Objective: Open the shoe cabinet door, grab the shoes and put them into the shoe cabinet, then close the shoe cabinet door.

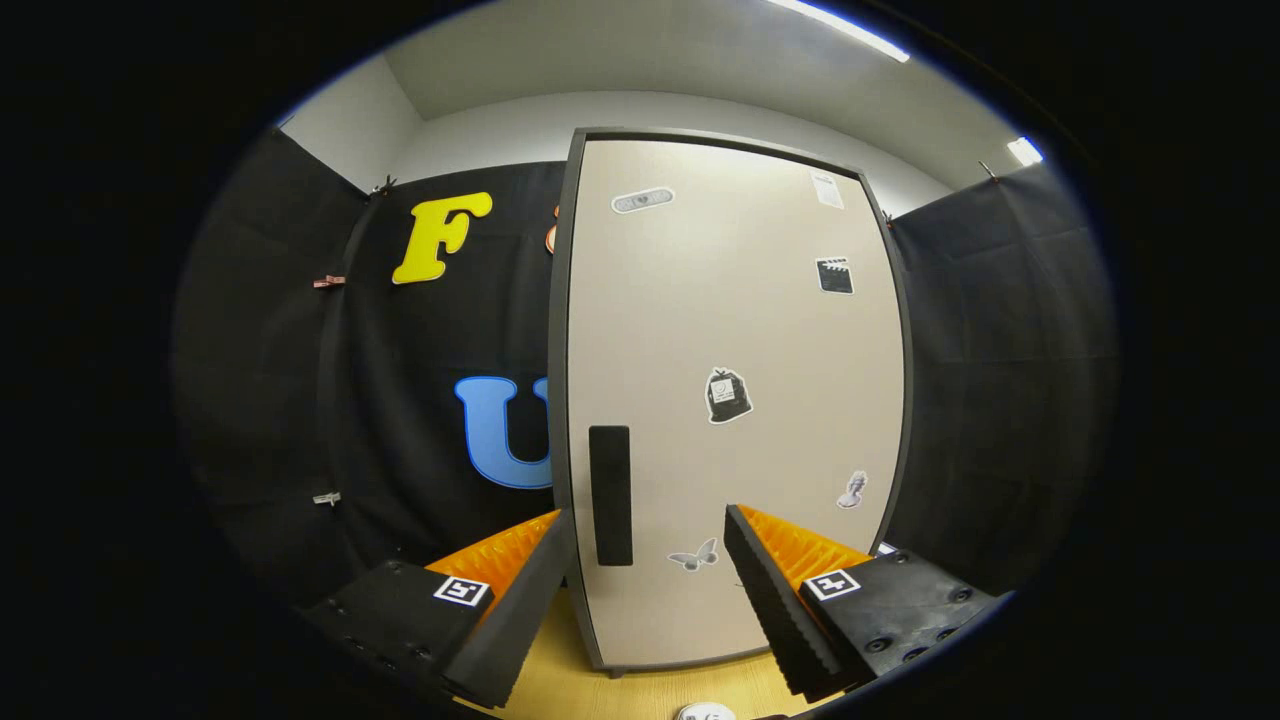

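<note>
Shoe cabinet (735, 400) stands with its door (740, 330) closed, contents hidden; the gripper (648, 560) is spread wide, empty, before the door's dark handle (610, 495).

This is a recording booth set up indoors rather than a lived-in home: black cloth walls (290, 400) hang on both sides of a tall shoe cabinet (730, 400) and are pinned up with small clips (328, 282). Above the cabinet, plain pale walls and a ceiling with strip lights (845, 28) show past the top of the cloth, like a lab or office room. The cabinet stands alone on a light wooden surface (640, 685), its closed door dotted with stickers (728, 395).
</note>
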The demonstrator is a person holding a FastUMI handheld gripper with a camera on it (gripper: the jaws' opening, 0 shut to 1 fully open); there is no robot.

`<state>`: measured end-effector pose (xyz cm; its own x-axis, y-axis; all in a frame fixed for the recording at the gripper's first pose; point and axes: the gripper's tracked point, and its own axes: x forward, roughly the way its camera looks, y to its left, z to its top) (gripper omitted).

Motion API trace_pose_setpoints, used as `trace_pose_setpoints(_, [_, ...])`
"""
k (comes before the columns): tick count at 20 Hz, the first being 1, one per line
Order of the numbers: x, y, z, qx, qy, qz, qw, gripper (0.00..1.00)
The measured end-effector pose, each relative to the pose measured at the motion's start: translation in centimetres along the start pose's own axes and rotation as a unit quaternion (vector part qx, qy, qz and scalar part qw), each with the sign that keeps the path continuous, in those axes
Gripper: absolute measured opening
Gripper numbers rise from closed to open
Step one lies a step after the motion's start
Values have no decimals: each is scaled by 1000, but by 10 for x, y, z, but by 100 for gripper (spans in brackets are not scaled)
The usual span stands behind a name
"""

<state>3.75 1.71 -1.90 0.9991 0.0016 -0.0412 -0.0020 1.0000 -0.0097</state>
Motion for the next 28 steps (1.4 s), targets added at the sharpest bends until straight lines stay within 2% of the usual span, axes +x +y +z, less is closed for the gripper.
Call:
trace_pose_setpoints(10, [72,16,-32,5,24,-3,1000,98])
trace_pose_setpoints(15, [86,17,-34,9,22,-4,1000,85])
trace_pose_setpoints(18, [87,18,-33,6,22,-6,1000,83])
trace_pose_setpoints(21, [93,19,-32,7,14,-8,1000,55])
trace_pose_setpoints(28, [100,19,-39,3,26,-18,1000,56])
